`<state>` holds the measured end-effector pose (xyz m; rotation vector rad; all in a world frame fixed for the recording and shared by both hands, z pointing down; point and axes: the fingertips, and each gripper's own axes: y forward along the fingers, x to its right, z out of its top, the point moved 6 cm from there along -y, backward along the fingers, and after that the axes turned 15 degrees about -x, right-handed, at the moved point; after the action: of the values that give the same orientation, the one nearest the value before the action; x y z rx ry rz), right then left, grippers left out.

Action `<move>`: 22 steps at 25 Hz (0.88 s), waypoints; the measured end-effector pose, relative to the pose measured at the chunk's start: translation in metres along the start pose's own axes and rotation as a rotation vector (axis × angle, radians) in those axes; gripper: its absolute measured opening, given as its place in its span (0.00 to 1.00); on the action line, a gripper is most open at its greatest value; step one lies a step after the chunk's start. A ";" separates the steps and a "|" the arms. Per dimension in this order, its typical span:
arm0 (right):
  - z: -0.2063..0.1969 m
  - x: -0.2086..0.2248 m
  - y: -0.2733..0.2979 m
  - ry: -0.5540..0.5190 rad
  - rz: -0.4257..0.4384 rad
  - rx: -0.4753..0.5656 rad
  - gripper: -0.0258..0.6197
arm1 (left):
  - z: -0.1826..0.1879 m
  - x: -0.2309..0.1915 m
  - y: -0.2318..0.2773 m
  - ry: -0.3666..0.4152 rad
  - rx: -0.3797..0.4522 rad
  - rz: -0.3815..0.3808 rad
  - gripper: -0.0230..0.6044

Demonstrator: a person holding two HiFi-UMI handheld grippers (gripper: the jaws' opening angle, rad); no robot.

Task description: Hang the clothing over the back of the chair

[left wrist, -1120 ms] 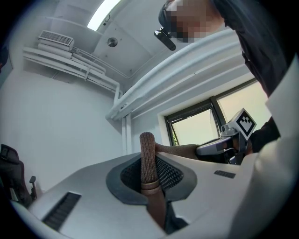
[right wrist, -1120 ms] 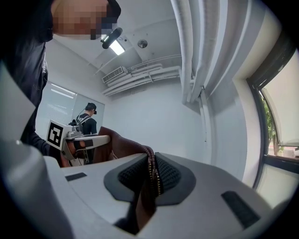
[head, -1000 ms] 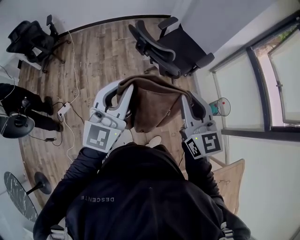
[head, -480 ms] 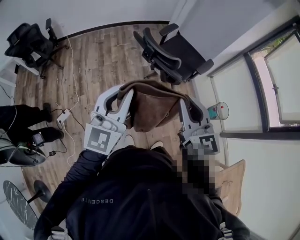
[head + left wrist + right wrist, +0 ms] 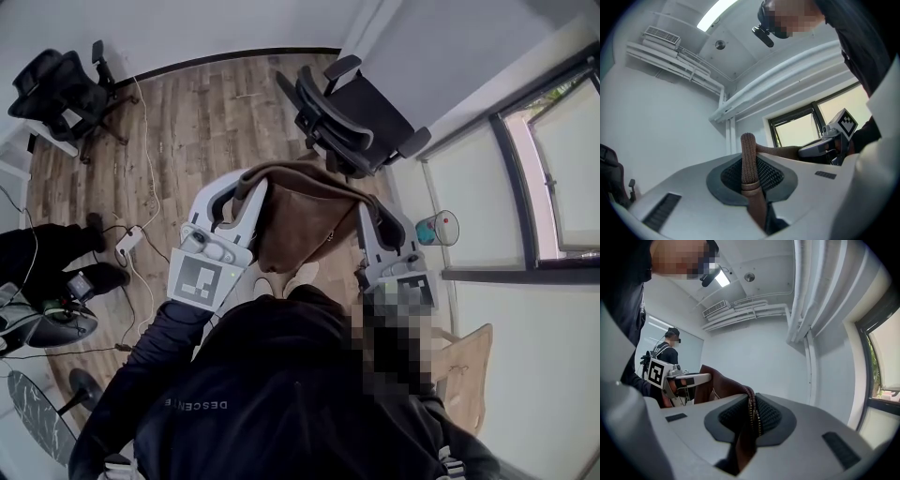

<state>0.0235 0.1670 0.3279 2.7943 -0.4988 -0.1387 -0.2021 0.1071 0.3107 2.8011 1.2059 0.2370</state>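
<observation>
A brown jacket (image 5: 305,211) hangs spread between my two grippers in front of my chest. My left gripper (image 5: 246,183) is shut on the jacket's ribbed hem (image 5: 748,161), which stands up between its dark pads. Shut on the zipper edge (image 5: 752,416) is my right gripper (image 5: 372,199). A black office chair (image 5: 352,117) stands just beyond the jacket, its back (image 5: 323,112) turned toward me and its seat toward the wall. The jacket's top edge is close to the chair back but apart from it.
A second black chair (image 5: 61,84) stands at the far left by a white desk. Cables and a power strip (image 5: 127,239) lie on the wood floor at left. A clear bin (image 5: 436,228) sits by the window wall at right. Another person stands at left.
I have stepped toward the chair with the jacket held up in both grippers; the chair back now stands nearer the jacket. The person at left has shifted.
</observation>
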 end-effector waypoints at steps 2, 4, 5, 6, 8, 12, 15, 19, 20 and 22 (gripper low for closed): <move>0.002 0.001 0.008 -0.008 0.007 -0.003 0.13 | 0.000 -0.008 0.006 0.001 0.002 0.007 0.11; 0.003 0.004 0.016 -0.016 0.015 -0.006 0.13 | 0.000 -0.015 0.014 -0.005 0.002 0.013 0.11; 0.004 0.007 0.021 -0.018 0.019 -0.006 0.13 | 0.000 -0.018 0.018 -0.007 0.000 0.015 0.11; 0.004 0.011 0.024 -0.019 0.023 -0.005 0.13 | 0.000 -0.020 0.023 -0.007 -0.003 0.016 0.11; 0.004 0.020 0.033 -0.018 0.031 -0.001 0.13 | 0.000 -0.024 0.035 -0.003 -0.010 0.019 0.11; 0.010 0.030 0.061 -0.019 0.054 0.001 0.13 | -0.001 -0.046 0.057 -0.007 -0.014 0.027 0.11; 0.014 0.043 0.074 -0.039 0.080 -0.002 0.13 | 0.001 -0.054 0.079 -0.007 -0.027 0.036 0.11; 0.025 0.064 0.079 -0.086 0.106 0.008 0.13 | 0.016 -0.060 0.110 0.023 -0.002 0.049 0.11; 0.030 0.068 0.082 -0.094 0.109 0.013 0.13 | 0.021 -0.063 0.117 0.028 0.009 0.049 0.11; 0.040 0.077 0.091 -0.108 0.108 0.022 0.13 | 0.030 -0.072 0.130 0.031 0.009 0.044 0.11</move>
<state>0.0604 0.0479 0.3142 2.7840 -0.6796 -0.2627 -0.1524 -0.0351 0.2914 2.8439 1.1558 0.2799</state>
